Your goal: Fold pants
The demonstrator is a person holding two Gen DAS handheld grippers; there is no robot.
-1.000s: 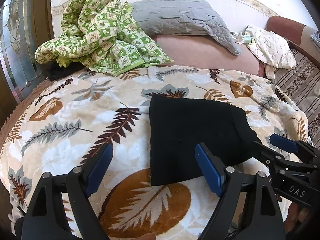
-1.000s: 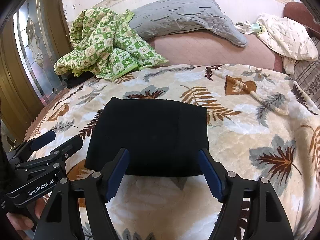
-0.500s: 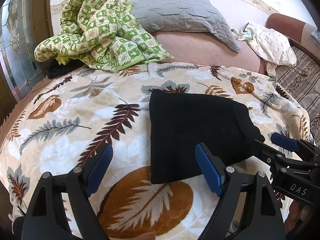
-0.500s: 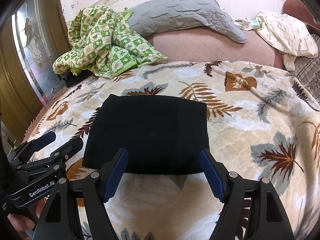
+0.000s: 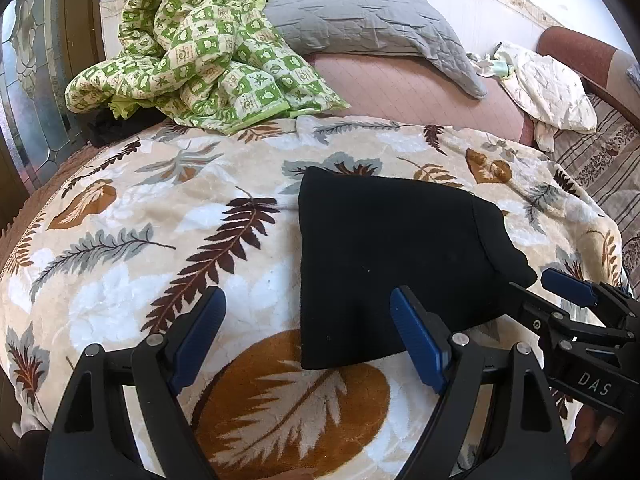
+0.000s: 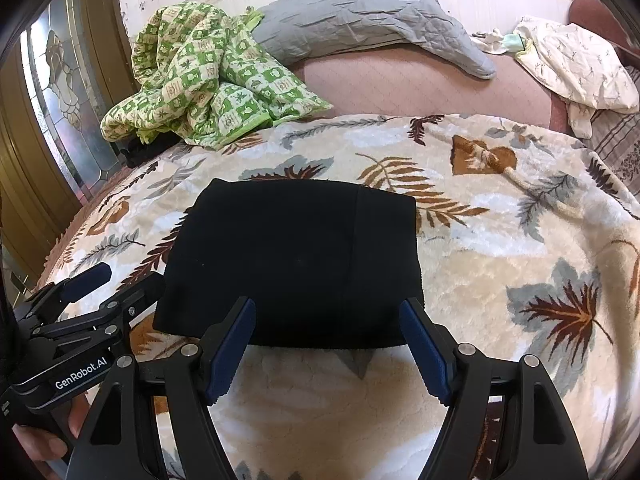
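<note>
The black pants (image 5: 392,256) lie folded into a flat rectangle on the leaf-patterned blanket (image 5: 160,248); they also show in the right wrist view (image 6: 296,264). My left gripper (image 5: 306,336) is open and empty, just short of the pants' near left corner. My right gripper (image 6: 330,344) is open and empty at the pants' near edge. Each gripper shows in the other's view: the right one (image 5: 560,292) at the pants' right corner, the left one (image 6: 116,284) at their left edge.
A green checked quilt (image 5: 200,60) is heaped at the back left. A grey pillow (image 5: 368,16) lies behind it. A cream cloth (image 5: 548,88) lies at the back right. A glass door (image 6: 64,88) stands at the left.
Both grippers have drawn back and down slightly from the pants. They stay open. The pants have not moved.
</note>
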